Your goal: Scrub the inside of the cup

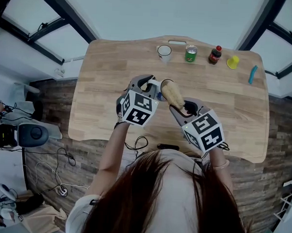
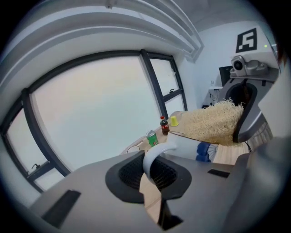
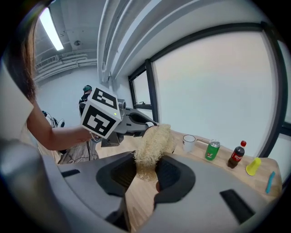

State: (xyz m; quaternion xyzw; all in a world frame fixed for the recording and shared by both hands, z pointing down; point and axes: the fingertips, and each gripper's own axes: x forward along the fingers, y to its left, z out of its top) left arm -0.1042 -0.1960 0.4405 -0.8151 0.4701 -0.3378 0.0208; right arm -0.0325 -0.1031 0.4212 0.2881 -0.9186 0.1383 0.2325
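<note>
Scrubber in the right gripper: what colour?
Pale straw-beige scrubber, coarse and fibrous all over. It shows best in the right gripper view.

A light wooden table (image 1: pixel 103 102) has a handle slot (image 1: pixel 177 41) cut in its far edge. Along that edge stand a white cup (image 1: pixel 164 52), a green can (image 1: pixel 191 53), a red-capped cola bottle (image 1: pixel 215 55) and a small yellow cup (image 1: pixel 233 62). A slim blue tool (image 1: pixel 253 74) lies near the far right corner.
</note>
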